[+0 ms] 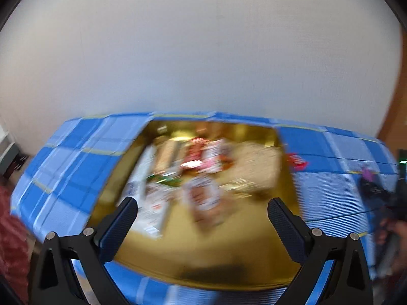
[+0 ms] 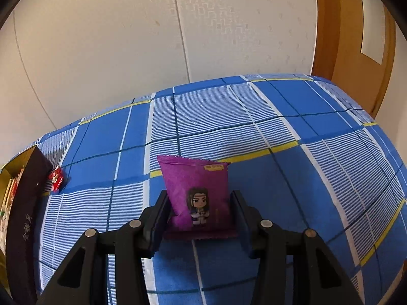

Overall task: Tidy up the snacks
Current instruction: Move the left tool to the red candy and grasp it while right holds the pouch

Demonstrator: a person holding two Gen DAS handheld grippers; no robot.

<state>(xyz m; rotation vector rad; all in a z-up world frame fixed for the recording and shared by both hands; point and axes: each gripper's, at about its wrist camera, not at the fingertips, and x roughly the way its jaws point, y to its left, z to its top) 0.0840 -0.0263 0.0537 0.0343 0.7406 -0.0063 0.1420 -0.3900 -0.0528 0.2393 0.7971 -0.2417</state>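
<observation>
My right gripper (image 2: 199, 209) is shut on a purple snack packet (image 2: 197, 193) with a cartoon figure, held above the blue checked cloth (image 2: 254, 132). My left gripper (image 1: 202, 209) is open and empty, hovering over a gold-lined box (image 1: 216, 261) that holds several snack packets (image 1: 201, 167); this view is blurred by motion. A small red wrapped snack (image 2: 56, 178) lies on the cloth beside the box's dark wall (image 2: 24, 208). It also shows in the left wrist view (image 1: 296, 160), right of the box.
A pale wall stands behind the table. A wooden door frame (image 2: 338, 38) is at the right. The other hand and gripper show at the right edge of the left wrist view (image 1: 391, 203). A dark red fabric (image 1: 10, 241) is at the lower left.
</observation>
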